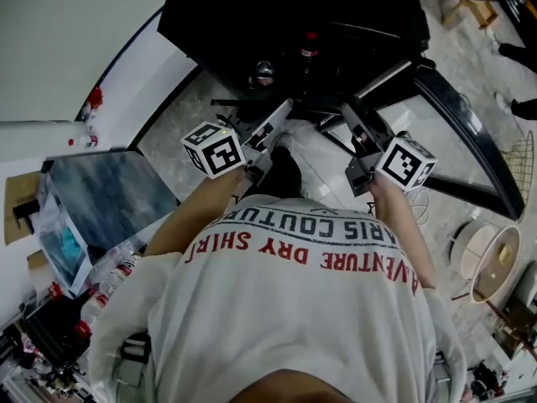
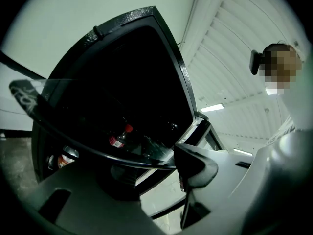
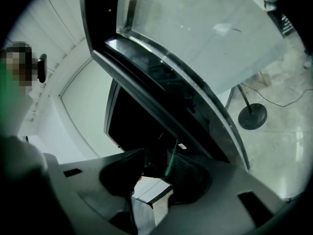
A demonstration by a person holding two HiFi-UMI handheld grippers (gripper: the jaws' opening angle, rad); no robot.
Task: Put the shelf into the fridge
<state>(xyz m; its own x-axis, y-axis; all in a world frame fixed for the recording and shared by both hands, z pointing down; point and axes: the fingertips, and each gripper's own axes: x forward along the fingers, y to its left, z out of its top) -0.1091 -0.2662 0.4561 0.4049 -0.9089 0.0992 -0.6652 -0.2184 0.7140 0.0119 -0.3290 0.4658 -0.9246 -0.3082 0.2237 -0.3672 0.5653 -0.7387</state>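
The glass shelf (image 2: 98,150) has a dark rim and lies tilted in front of the open black fridge (image 1: 294,15). In the left gripper view the rim runs between the jaws of my left gripper (image 2: 156,176). The jaws stand wide around it and do not press on it. My right gripper (image 3: 157,166) is shut on the shelf's other edge (image 3: 161,77), and the green glass edge shows between its pads. In the head view the left gripper (image 1: 277,124) and right gripper (image 1: 357,122) point up at the fridge mouth, on either side of the shelf.
A red-capped bottle (image 2: 120,137) and a can (image 2: 66,158) stand inside the fridge. Its glass door (image 1: 457,141) hangs open on the right. A grey board (image 1: 109,191) lies at the left, and round lamp parts (image 1: 491,259) at the right. My legs are below the shelf.
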